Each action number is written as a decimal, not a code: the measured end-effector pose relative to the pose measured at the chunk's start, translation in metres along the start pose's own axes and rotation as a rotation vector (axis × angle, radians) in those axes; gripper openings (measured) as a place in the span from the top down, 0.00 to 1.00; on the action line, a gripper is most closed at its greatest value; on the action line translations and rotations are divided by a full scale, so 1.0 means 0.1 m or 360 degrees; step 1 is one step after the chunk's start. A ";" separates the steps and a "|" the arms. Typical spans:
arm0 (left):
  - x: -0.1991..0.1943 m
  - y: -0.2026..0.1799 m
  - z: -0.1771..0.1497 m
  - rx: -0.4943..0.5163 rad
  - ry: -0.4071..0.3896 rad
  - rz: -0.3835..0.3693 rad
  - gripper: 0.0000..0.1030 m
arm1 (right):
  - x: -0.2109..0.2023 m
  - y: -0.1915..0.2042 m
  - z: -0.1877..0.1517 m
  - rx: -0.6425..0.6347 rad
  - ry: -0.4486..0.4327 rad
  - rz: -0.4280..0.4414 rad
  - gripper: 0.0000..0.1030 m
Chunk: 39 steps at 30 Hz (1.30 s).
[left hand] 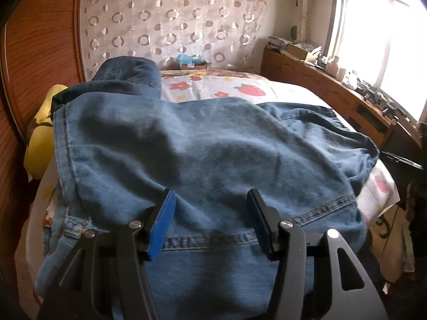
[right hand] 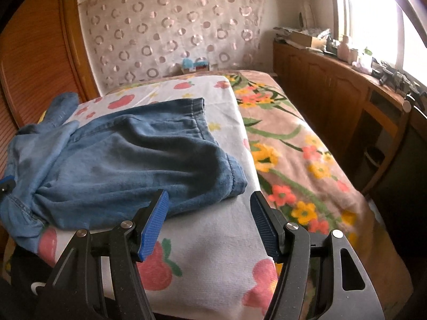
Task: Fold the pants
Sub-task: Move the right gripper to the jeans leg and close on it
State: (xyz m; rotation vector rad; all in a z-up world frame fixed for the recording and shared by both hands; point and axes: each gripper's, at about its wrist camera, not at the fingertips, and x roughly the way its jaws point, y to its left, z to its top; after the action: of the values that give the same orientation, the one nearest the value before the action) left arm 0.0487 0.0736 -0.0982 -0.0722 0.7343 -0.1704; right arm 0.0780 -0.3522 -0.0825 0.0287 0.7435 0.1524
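Note:
Blue denim pants (left hand: pixel 202 154) lie loosely folded on a white strawberry-print sheet (left hand: pixel 213 86) on the bed. In the left wrist view my left gripper (left hand: pixel 210 200) is open just above the denim near a stitched seam, nothing between its blue pads. In the right wrist view the pants (right hand: pixel 128 157) lie to the left and ahead. My right gripper (right hand: pixel 209 200) is open and empty over the bare sheet (right hand: pixel 208 240), just right of the pants' near hem. A bit of the left gripper (right hand: pixel 6 182) shows at the left edge.
A floral blanket (right hand: pixel 293 160) covers the bed's right side. A wooden cabinet (right hand: pixel 333 98) with clutter on top runs under the window on the right. A wooden wardrobe (left hand: pixel 40 53) stands left, a yellow cushion (left hand: pixel 40 138) beside it. A circle-print curtain (left hand: pixel 170 18) hangs behind the bed.

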 end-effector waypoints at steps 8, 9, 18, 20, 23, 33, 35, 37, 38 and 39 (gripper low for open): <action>-0.06 -0.08 0.04 0.0031 -0.0006 -0.0025 0.47 | 0.07 0.01 0.06 -0.0005 0.0032 0.0024 0.38; -0.05 -0.10 0.06 0.0032 -0.0004 -0.0026 0.47 | 0.10 0.00 0.08 0.0005 0.0041 0.0013 0.38; -0.03 -0.14 0.06 0.0038 0.0010 -0.0036 0.47 | 0.18 -0.13 0.11 0.0084 0.0089 0.0035 0.51; -0.01 -0.16 0.06 0.0036 0.0013 -0.0037 0.47 | 0.20 -0.14 0.10 0.0081 0.0106 0.0031 0.53; 0.00 -0.17 0.04 0.0032 0.0018 -0.0036 0.47 | 0.24 -0.12 0.11 0.0062 0.0115 0.0013 0.59; 0.01 -0.16 0.04 0.0027 0.0025 -0.0035 0.47 | 0.16 -0.12 0.17 0.0004 0.0061 0.0003 0.93; 0.00 -0.16 0.03 0.0026 0.0018 -0.0035 0.47 | 0.05 -0.09 0.22 0.0016 0.0004 0.0035 0.93; -0.01 -0.15 0.03 0.0017 0.0006 -0.0036 0.47 | -0.07 -0.05 0.28 0.0008 -0.0053 0.0069 0.94; -0.02 -0.14 0.03 0.0011 0.0000 -0.0038 0.47 | -0.13 -0.01 0.33 -0.0005 -0.0080 0.0092 0.94; -0.03 -0.12 0.03 0.0005 -0.0003 -0.0037 0.47 | -0.20 0.03 0.38 -0.0024 -0.0114 0.0106 0.94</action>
State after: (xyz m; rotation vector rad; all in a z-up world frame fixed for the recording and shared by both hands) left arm 0.0473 0.0624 -0.0924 -0.0780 0.7315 -0.1939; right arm 0.0889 -0.3506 -0.0411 0.0446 0.6705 0.2195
